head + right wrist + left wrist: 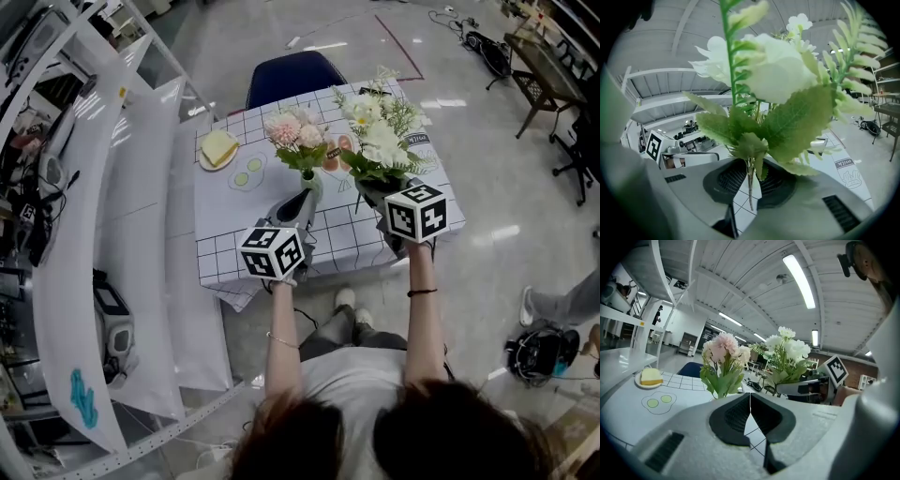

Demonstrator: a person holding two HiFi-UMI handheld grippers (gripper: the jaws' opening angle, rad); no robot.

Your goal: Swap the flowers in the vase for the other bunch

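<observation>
Above the grid-clothed counter (220, 239), the right tool (750, 180) pinched the white bunch (776, 77) by its stems; the left tool (750, 405) was pressed together. A blue chair (292, 73) stood beyond the counter.

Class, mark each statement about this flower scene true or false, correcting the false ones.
1. The right gripper grips the stems of the white artificial flower bunch. True.
2. The left gripper holds the pink flower bunch. False: its jaws are shut on nothing; the pink bunch stands beyond them.
3. A round white plate bearing a yellow block sits on the white grid-patterned tablecloth. True.
4. The dark blue chair stands at the tablecloth's near edge. False: it is at the far edge.
</observation>
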